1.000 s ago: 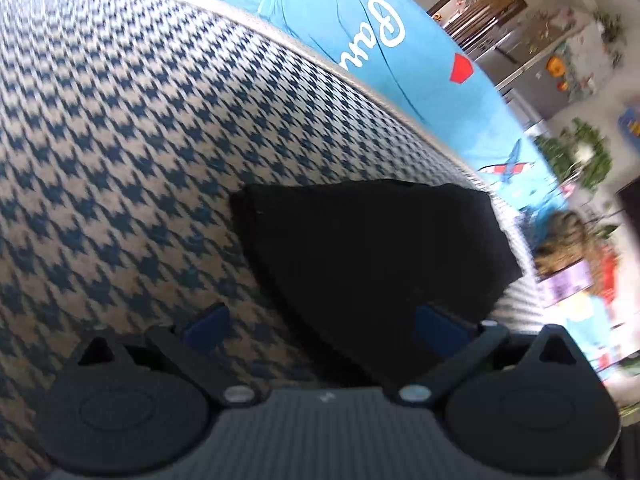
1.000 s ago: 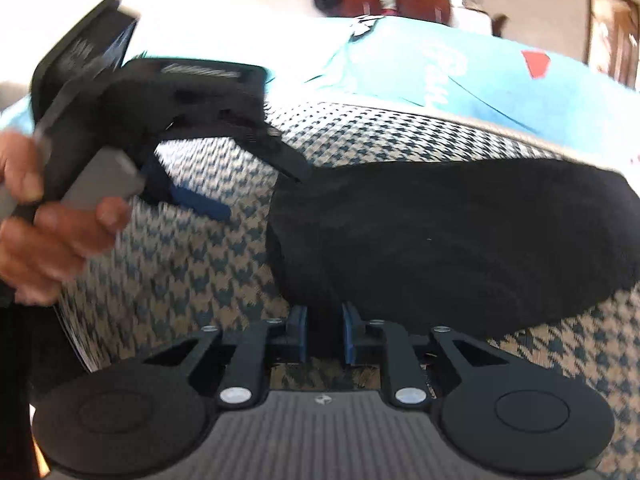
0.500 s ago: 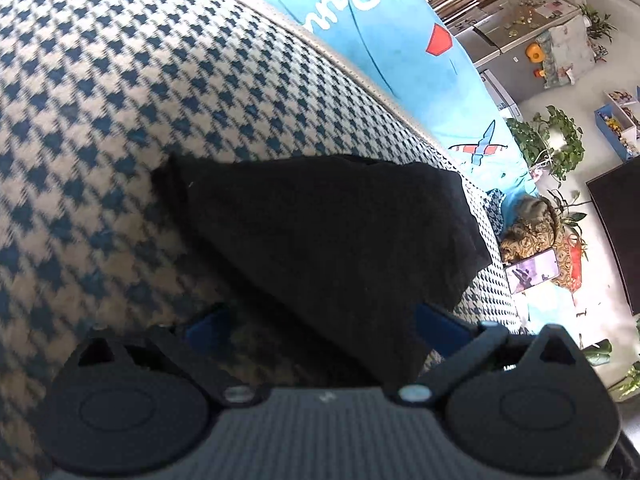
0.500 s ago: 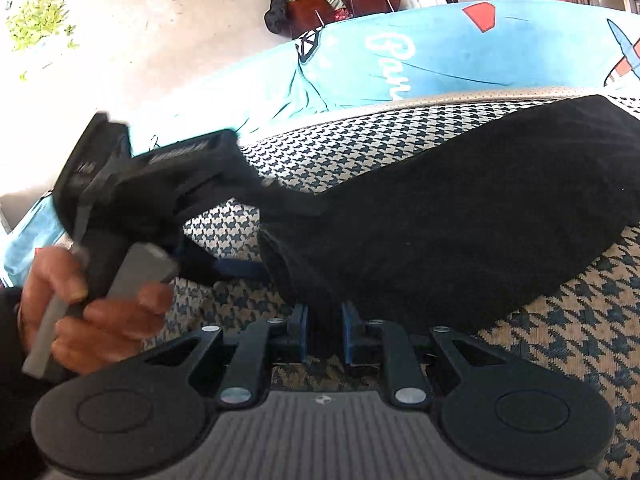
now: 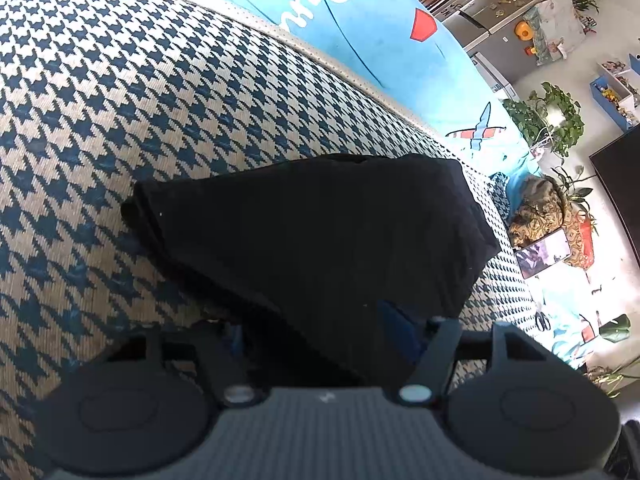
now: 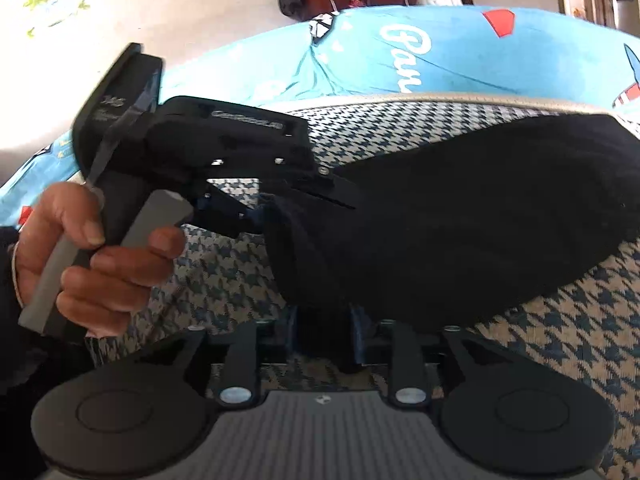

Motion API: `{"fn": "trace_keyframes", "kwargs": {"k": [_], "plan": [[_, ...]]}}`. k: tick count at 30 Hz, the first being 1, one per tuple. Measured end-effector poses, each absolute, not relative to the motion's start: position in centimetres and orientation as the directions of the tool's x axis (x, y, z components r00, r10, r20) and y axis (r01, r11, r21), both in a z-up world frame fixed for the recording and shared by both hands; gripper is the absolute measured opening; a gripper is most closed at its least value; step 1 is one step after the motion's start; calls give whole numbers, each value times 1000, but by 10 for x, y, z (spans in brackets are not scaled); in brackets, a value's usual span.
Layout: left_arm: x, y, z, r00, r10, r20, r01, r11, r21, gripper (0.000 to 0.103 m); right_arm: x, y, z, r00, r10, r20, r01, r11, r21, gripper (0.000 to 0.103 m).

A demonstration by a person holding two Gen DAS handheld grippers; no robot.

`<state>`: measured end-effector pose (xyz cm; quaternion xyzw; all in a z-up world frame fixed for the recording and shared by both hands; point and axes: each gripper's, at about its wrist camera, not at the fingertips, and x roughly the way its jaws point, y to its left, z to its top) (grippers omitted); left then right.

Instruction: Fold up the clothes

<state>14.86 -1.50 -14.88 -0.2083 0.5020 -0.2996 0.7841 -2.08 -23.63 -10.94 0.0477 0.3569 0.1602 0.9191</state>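
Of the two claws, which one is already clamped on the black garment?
The right claw: its fingers are pinched on the black garment edge. The left claw straddles the cloth with its fingers wide apart.

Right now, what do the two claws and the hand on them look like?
Both claws, left and right, are black, with blue finger pads, round black discs and a ribbed grey body. The left one has a grey trigger bar; the hand has a dark sleeve.
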Motion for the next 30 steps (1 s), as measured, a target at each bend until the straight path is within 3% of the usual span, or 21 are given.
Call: {"fn": "trace_keyframes", "kwargs": {"k": [5,10,20,21,23,25,30], "plan": [[148,-23,-146,307,-672,-674,281,741,-610,64,-28,-225,-108,708,333,-623,-314,938,145,55],[150,-28,-144,301,-680,-668,277,733,-621,64,-26,-211,-112,696,352,-626,-357,926,123,56],[155,-23,-144,286,-700,-654,268,714,-647,64,-10,-180,-131,750,234,-618,-354,932,-77,55],[156,-22,-145,287,-699,-655,268,715,-646,64,-9,-179,-131,756,223,-615,-347,934,-88,54],[156,-22,-146,292,-686,-667,268,728,-631,65,-10,-184,-129,762,210,-612,-323,943,-78,28],[157,-20,-147,312,-666,-678,264,746,-611,69,-10,-190,-126,768,197,-609,-298,952,-68,12],[162,-14,-148,354,-651,-671,231,756,-612,72,-11,-205,-120,776,184,-603,-246,969,-20,9]]}}
